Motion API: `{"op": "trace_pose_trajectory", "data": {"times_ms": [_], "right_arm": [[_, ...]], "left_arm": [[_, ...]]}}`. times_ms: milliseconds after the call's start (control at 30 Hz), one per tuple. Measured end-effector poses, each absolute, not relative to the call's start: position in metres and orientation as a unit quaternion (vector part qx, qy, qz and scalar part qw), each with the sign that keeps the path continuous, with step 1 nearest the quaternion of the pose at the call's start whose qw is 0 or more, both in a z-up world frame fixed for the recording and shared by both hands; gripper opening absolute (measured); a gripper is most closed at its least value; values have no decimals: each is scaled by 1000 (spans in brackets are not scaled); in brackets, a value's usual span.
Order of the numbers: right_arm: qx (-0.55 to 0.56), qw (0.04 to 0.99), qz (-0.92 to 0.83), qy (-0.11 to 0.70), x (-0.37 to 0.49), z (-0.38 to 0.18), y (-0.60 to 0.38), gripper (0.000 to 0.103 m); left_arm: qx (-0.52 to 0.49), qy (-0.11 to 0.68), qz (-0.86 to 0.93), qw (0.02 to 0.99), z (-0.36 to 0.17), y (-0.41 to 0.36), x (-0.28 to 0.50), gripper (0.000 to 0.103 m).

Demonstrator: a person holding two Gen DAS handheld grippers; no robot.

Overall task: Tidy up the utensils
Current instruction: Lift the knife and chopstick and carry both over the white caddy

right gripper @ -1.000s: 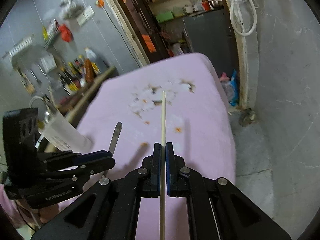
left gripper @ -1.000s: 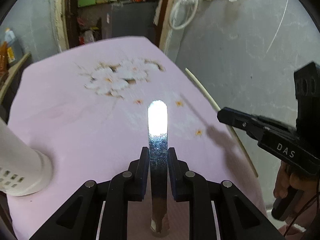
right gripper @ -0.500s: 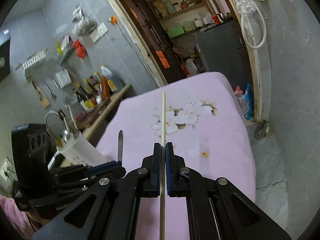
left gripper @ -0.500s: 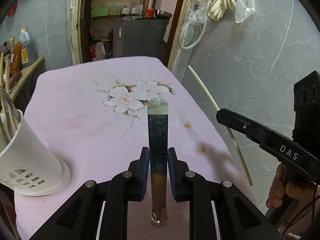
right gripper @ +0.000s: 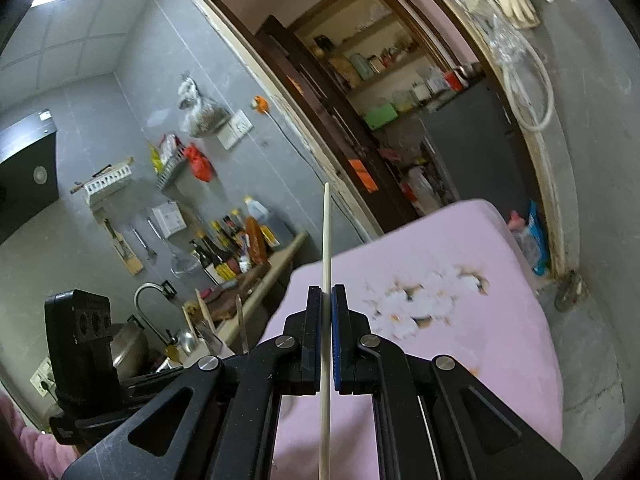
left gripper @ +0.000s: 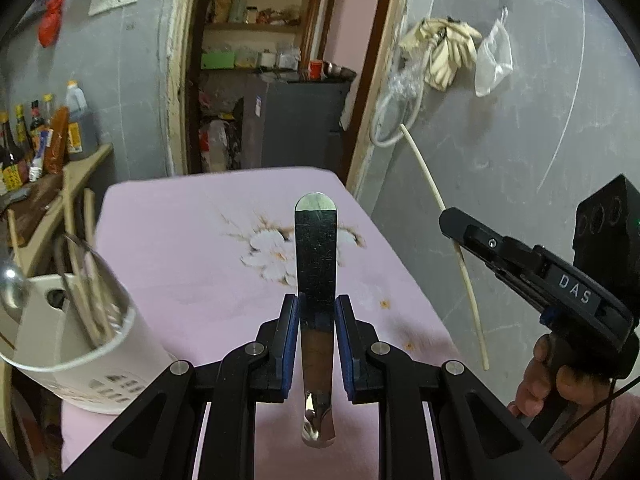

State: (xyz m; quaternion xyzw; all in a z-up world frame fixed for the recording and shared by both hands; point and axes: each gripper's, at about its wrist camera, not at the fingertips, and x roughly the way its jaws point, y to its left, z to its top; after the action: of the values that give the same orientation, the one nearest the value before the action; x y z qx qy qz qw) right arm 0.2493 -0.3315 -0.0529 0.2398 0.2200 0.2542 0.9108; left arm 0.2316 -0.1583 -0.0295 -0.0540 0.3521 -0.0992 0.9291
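Your white utensil holder (left gripper: 76, 344) is cut by the left edge of the left wrist view, so you can't see its far side, and the sticks and metal pcs inside it are blurred, can't tell which is which. The metal handle (left gripper: 316, 280) in your left hand-held gripper (left gripper: 316, 320) hides its working end under the fingers; spoon or knife, can't tell. In the right wrist view the chopstick (right gripper: 326, 248) runs off the bottom edge, lower end unseen. The flower print on the desk (right gripper: 460, 360) is smeared there. Bottles (right gripper: 232, 244) on the far counter are too small to read labels.
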Motion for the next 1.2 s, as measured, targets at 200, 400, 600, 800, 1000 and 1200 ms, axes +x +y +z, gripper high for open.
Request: {"op": "trace_pose_trajectory", "data": {"times_ms": [200,400,600,800,1000,1200], "right_arm": [[214,921,265,189,248,-26,-305,4],[192,931,267,159,246,4,-269,4],[191,937,267,120,246,34,-229,4],[231,931,270,84,250,46,-188,4],[256,929,260,61,249,40,-144,4],[233,948,213,48,244,23,-106,4]], "left_arm": [[-67,321,-81,941,4,-133,223,17],[-67,288,-61,953,39,-102,213,17],[-71,257,-33,963,66,-63,203,17],[-81,228,0,970,84,-11,194,18],[-90,218,24,971,89,35,190,17],[-115,219,43,968,70,68,191,18]]}}
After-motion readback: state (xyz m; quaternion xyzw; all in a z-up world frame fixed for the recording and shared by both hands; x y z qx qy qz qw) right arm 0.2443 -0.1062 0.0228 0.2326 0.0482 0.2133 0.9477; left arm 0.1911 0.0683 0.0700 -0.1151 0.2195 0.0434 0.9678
